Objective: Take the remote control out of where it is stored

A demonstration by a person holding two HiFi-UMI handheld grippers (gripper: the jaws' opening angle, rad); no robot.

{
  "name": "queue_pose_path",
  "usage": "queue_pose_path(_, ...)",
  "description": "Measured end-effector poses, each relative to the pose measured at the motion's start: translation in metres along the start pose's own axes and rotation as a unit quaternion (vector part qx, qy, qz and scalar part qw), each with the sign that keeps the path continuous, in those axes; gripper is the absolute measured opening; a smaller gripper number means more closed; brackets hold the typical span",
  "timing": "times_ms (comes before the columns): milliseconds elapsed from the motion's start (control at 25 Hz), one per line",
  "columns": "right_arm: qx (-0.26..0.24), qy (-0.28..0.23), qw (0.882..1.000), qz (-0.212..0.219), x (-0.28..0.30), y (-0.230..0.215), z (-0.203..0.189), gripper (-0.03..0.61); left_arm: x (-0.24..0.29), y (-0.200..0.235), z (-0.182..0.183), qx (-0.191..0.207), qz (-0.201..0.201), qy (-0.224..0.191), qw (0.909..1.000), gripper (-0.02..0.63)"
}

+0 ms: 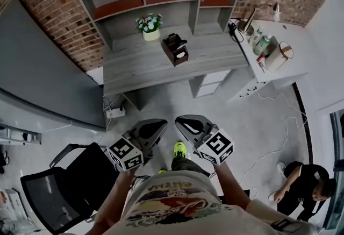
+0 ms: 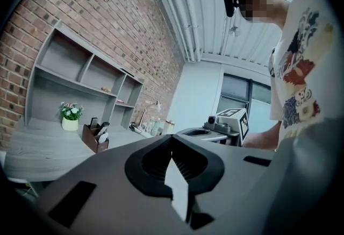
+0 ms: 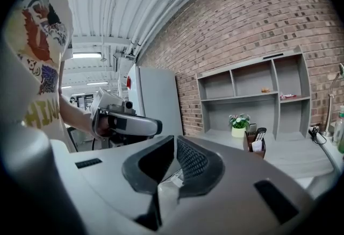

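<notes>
Remote control (image 3: pixel 259 134) in holder (image 3: pixel 251 148) clear in gripper views vs tiny overhead; both jaws shut, empty.

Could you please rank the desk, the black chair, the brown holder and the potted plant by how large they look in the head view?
1. desk
2. black chair, though it is nearer the camera
3. brown holder and potted plant: about alike, so not ranked
</notes>
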State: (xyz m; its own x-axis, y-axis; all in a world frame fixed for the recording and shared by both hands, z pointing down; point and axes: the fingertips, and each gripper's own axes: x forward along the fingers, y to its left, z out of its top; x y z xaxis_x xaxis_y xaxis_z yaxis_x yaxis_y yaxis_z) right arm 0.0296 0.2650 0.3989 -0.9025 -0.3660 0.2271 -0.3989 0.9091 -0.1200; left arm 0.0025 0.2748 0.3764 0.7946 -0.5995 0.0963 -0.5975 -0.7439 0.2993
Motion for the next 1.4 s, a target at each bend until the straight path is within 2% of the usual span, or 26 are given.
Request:
queue_pose_path(400,0.006,0.0,1.0,0.026,0.0,-0.053,0.002,0.009,0.047,0.029,0.012,0.0,0.025,0.005,0.9997,0.0)
queue_pose_path(680,0.011,0.0,1.0,0.023,-0.003,-0.086,0.001,0.009,0.07,0.039,0.012,-0.009,0.033,-0.001,0.9994,0.0)
queue_pose_path(1080,0.011,-0.007,0.999,0.034,0.01,-0.101,0.009,0.009,0.074,0.06,0.027,0.004,0.051,-0.014,0.9986,0.0)
queue_pose_path(1400,0.01,0.005,1.0,0.027,0.03,-0.111,0.007,0.009,0.08,0.085,0.022,-0.005,0.037,-0.012,0.9992,0.0)
